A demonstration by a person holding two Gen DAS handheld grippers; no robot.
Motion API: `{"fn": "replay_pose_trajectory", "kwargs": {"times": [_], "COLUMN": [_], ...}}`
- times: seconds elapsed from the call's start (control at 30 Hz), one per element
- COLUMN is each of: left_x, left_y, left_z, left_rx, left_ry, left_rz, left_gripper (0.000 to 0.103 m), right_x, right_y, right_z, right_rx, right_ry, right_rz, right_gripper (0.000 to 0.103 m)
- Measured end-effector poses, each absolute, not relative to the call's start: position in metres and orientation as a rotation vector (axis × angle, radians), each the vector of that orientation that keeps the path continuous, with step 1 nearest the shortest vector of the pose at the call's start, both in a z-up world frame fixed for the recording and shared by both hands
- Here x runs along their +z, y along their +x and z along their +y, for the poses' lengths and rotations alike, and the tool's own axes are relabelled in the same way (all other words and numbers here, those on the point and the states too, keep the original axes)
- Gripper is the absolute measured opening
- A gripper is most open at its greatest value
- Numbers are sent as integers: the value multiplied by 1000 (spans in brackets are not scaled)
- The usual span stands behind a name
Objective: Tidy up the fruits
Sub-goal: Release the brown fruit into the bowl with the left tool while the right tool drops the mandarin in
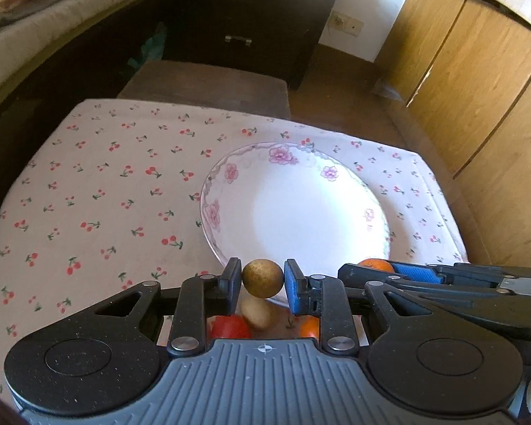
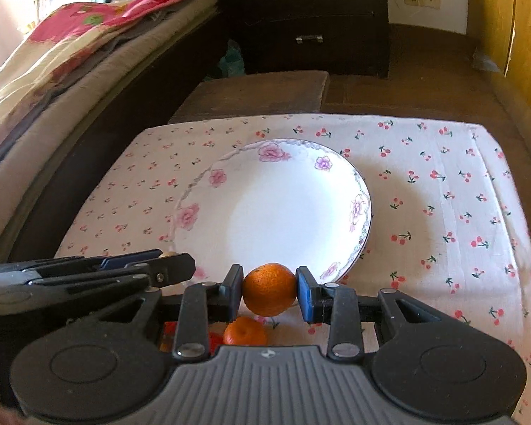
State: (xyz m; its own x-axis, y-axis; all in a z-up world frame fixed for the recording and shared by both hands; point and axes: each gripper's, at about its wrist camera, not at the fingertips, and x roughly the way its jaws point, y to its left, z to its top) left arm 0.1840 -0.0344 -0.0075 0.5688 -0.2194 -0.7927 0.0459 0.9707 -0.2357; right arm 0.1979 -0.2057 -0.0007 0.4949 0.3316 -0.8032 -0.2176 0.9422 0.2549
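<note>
My left gripper is shut on a small round brown fruit held above the near rim of a white flowered plate. Below it lie a pale brown fruit, a red fruit and an orange. My right gripper is shut on an orange just above the plate's near rim. Another orange lies under it on the cloth. Each gripper shows in the other's view: the right one, the left one.
The cherry-print cloth covers a small table. A brown stool stands behind it, then a dark drawer chest. A bed runs along the left and wooden cabinets along the right.
</note>
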Motion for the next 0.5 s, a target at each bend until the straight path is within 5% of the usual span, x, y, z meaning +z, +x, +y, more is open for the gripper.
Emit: {"fn": "replay_pose_trajectory", "kwargs": {"times": [0.5], "left_x": [-14], "left_y": [196], "left_z": [-35], "left_rx": [-138], "left_ry": [-190], "left_rz": [962], "left_gripper": [36], "right_x": [-12], "right_y": [214], "right_z": [-206], "right_rx": [325], "right_ry": [144], "right_rz": [1000], "right_gripper": [34]}}
